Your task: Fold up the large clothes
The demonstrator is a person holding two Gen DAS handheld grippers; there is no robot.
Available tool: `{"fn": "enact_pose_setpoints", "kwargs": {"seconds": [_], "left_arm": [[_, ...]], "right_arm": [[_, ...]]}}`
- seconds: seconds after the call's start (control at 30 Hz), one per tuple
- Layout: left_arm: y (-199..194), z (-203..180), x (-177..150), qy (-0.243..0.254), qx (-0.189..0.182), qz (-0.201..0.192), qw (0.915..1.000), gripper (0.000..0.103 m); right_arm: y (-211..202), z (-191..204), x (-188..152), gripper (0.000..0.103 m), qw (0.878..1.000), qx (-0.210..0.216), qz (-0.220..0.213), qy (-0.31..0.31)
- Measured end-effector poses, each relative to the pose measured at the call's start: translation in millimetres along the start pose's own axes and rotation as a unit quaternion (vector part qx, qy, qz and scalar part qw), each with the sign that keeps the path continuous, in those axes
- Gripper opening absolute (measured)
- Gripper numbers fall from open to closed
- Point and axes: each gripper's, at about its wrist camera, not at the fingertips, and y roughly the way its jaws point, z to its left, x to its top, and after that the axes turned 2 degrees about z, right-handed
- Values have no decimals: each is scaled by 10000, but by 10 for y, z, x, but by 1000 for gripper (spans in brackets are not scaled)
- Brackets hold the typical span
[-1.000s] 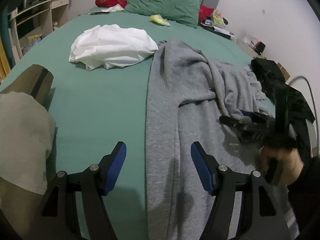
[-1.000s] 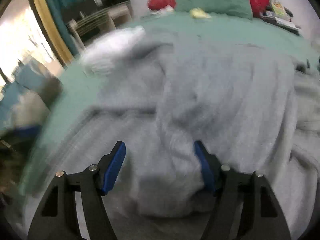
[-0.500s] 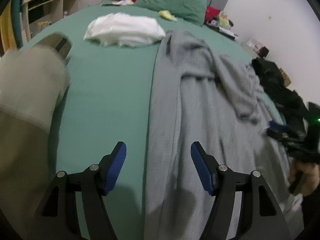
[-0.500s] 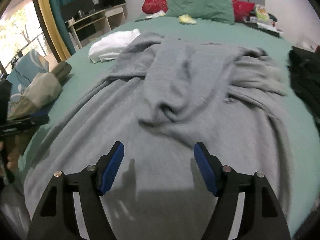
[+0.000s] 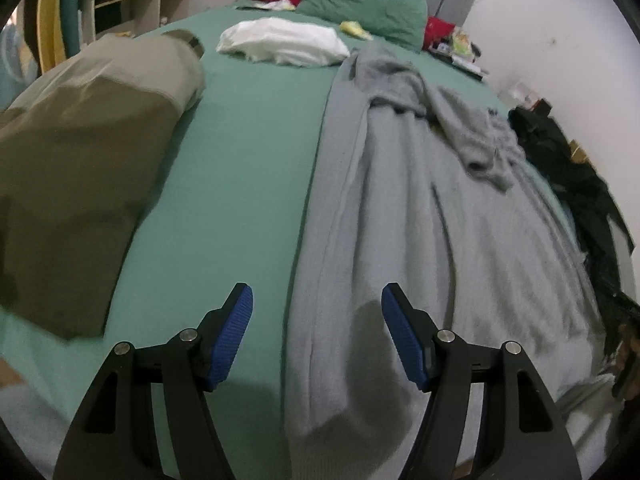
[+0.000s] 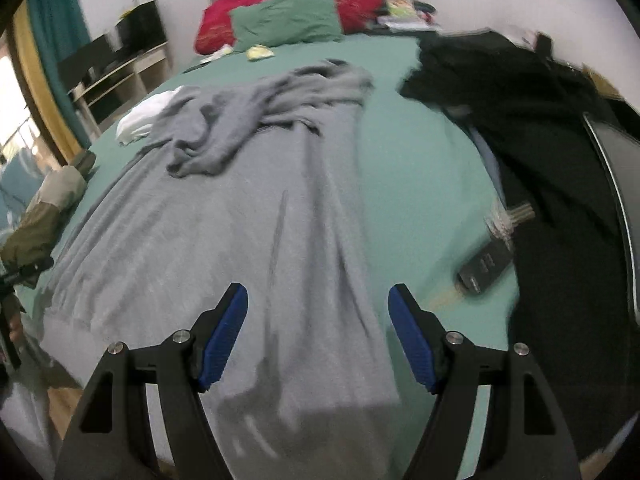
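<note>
Grey garment (image 5: 420, 240) between olive clothing (image 5: 80, 152), black clothes (image 6: 520, 120).

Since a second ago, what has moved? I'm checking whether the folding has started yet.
Both grippers swung apart to the near corners of the grey garment: the left gripper now straddles its left edge, the right gripper its right hem. Neither took hold; both stay open. The garment is still spread with its bunched top, and the white bundle and black clothes lie unmoved.
</note>
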Motion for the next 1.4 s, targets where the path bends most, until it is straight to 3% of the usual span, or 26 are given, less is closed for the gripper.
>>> {"fn": "enact_pose_setpoints", "kwargs": {"seconds": [0.13,0.3,0.57,0.6,0.63,0.67,0.73,0.8,0.83,0.87,0.93,1.07,1.17,1.4], "left_arm": [[-14,-6,-277,82,228,165,9996,70],[-24,-41,-385,168,327,170,9992,71],[-28,-10,-480,8,154,281,9995,73],[-62,-14,-491,-9,84,286,9996,73],[-97,-15,-503,-66,-44,306,9995,73],[-114,-24,-518,-113,-246,374,9989,73],[-126,-86,-567,-10,-286,374,9989,73],[-99,-244,-603,467,-87,404,9981,73],[-78,-322,-622,700,60,432,9966,72],[-70,-405,-653,954,114,433,9944,57],[-87,-492,-682,1165,-152,517,9917,23],[-284,-546,-659,1271,-247,242,9913,18],[-624,-523,-587,1195,-359,-200,9920,17],[-1268,-425,-525,989,-707,-641,9905,17]], "right_arm": [[-32,-151,-312,73,9990,251,280,244],[110,-127,-556,73,9942,612,767,444],[104,38,-687,72,9953,601,593,480],[102,76,-687,65,9953,650,595,404],[100,93,-687,43,9949,720,584,395],[107,95,-701,32,9939,805,596,458],[111,80,-723,25,9918,993,534,606],[109,72,-738,22,9896,1145,484,728],[98,79,-759,21,9889,1169,441,806],[80,87,-763,21,9890,1165,402,814],[-51,106,-745,20,9902,1161,122,768],[-368,72,-744,20,9854,1312,-474,974],[-527,149,-754,20,9845,1349,-633,921],[-1092,252,-763,19,9807,1444,-1085,743]]}}
